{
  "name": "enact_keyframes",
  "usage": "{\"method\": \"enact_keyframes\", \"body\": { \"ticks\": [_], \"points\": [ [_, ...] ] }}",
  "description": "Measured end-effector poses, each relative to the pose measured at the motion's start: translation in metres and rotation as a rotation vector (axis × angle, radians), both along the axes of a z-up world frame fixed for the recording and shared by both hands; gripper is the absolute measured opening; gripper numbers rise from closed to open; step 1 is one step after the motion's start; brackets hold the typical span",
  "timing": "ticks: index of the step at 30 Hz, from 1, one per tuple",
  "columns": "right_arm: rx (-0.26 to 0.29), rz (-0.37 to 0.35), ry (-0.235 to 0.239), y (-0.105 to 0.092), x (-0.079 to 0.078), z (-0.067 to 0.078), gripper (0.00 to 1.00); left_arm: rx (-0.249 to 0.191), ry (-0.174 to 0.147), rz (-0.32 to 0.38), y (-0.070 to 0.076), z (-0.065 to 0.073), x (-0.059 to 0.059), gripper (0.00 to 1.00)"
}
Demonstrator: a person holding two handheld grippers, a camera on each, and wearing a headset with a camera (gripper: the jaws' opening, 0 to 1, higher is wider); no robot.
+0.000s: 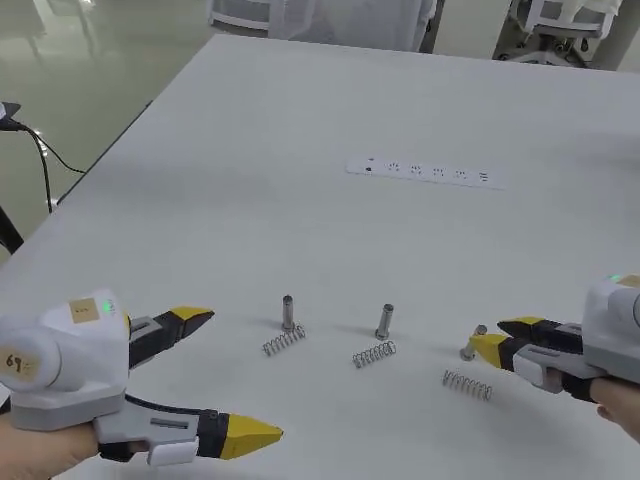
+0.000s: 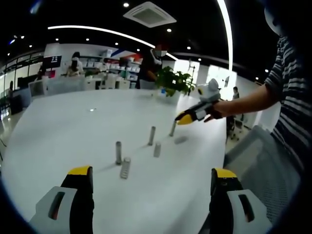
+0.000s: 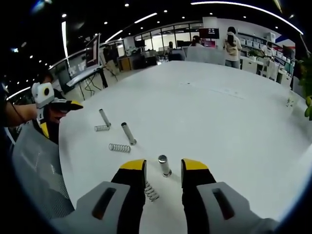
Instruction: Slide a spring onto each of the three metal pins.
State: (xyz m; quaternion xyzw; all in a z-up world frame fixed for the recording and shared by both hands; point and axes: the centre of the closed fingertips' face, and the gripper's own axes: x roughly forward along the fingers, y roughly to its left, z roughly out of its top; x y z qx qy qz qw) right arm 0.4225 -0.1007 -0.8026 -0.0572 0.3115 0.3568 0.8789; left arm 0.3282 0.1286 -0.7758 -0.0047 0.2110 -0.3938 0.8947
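Closest to the person, the left gripper (image 1: pixel 222 375) is held over the near-left part of the white tabletop (image 1: pixel 300 210). Its yellow-tipped jaws are spread wide and hold nothing. Over on the right, at about the same depth, is the right gripper (image 1: pixel 503 336), with its jaws apart at a narrower gap. In the right gripper view the right pin (image 3: pixel 164 165) stands upright between the jaw tips with a sliver of space on either side, so it is not clamped. A hand grips that gripper, and behind it is an arm in a striped sleeve (image 2: pixel 287 83).

Just on the near side of that pin, the right spring (image 1: pixel 467 384) lies flat on the tabletop. A little farther in, the middle pin (image 1: pixel 386 321) and the left pin (image 1: pixel 288 312) stand upright, well apart, roughly in a row with the right one. Each has a spring lying on its side just in front of it, the middle spring (image 1: pixel 374 354) and the left spring (image 1: pixel 283 342). All three springs lie loose on the tabletop, off their pins.

Farther back, a white power strip (image 1: pixel 425 172) lies flat near the middle of the tabletop.
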Motion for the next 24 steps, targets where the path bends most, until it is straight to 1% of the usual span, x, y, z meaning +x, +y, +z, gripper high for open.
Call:
{"method": "enact_keyframes", "body": {
  "ticks": [8,14,20,24],
  "points": [
    [0.002,0.001,-0.006,-0.003,0.002,0.002,0.27,0.000,-0.007,-0.004,-0.001,0.001,0.004,0.98],
    [0.005,0.003,-0.015,-0.005,0.000,0.008,0.27,0.003,-0.014,-0.009,-0.002,0.003,0.007,0.98],
    [0.000,0.015,-0.021,-0.008,-0.003,0.010,0.28,0.005,-0.019,-0.012,-0.003,0.006,0.009,0.98],
    [-0.004,0.029,-0.015,-0.012,-0.006,0.008,0.28,0.009,-0.018,-0.015,-0.003,0.006,0.009,0.98]
  ]
}}
